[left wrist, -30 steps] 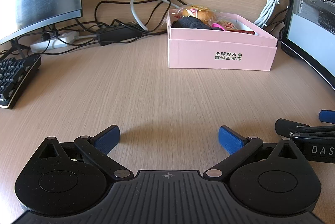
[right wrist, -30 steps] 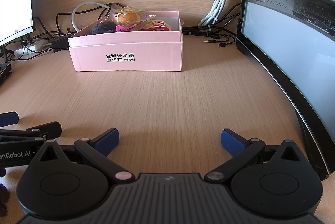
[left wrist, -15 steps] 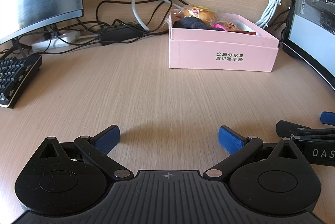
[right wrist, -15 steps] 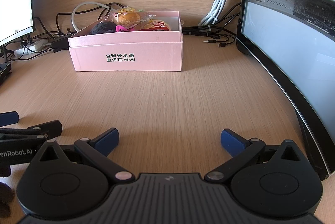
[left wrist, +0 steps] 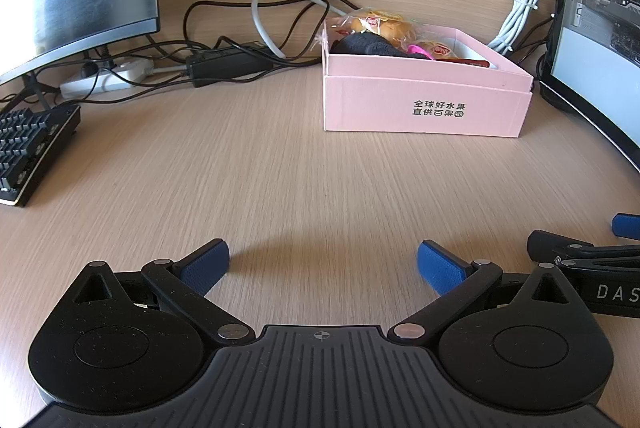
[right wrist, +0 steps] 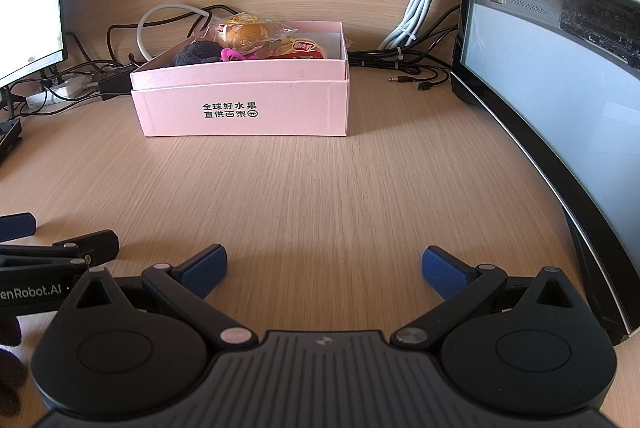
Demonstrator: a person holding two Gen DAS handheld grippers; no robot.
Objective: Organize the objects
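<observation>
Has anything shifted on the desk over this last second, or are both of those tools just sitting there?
Almost nothing. The left tool crept slightly, so the pink box sits a touch further right in its view. The right tool did not visibly move. Both stay open and empty over the desk, nothing was picked up or let go, and the snacks are still in the box.

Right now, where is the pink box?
The pink box sits at the back of the desk, centre-left in the right wrist view, in front of the tangled cables and left of the monitor.
</observation>
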